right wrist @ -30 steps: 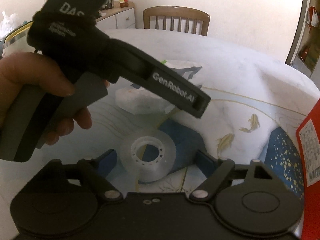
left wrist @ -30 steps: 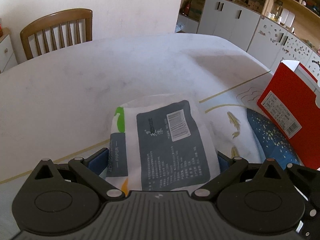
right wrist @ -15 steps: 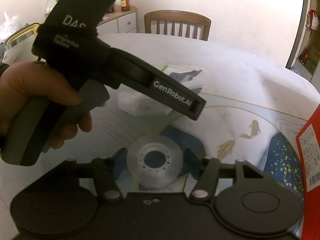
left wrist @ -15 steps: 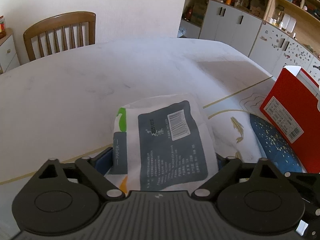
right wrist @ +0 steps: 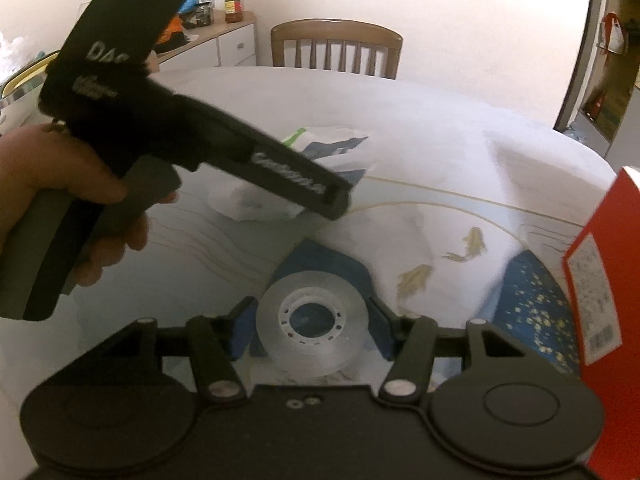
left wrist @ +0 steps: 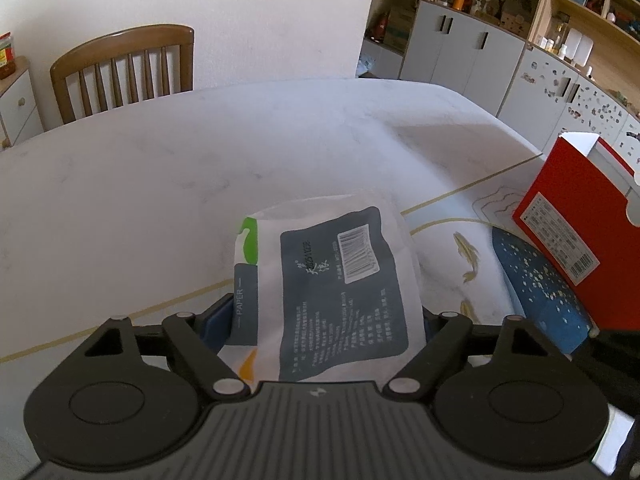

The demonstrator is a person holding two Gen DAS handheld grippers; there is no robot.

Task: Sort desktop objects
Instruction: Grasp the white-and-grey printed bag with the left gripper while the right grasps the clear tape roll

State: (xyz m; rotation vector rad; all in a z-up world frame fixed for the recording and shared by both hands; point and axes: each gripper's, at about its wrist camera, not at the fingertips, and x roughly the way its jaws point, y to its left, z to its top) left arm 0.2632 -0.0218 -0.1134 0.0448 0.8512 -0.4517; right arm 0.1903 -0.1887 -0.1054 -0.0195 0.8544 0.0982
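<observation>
Both grippers close in for pickup: the left gripper [left wrist: 324,320] squeezing the tissue pack [left wrist: 328,292], the right gripper [right wrist: 310,326] clamping the tape roll [right wrist: 310,326], near a red box [right wrist: 600,280] on the right.

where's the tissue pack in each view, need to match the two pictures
Left wrist view: the tissue pack fills the lower centre, between the left tongs, label side up.
Right wrist view: the tissue pack lies mid-frame, upper centre, partly hidden behind the black handle of the other tool, beyond the tape roll.
Shared landmark: the red box at the right edge, also at the right edge in the right wrist view.
</observation>
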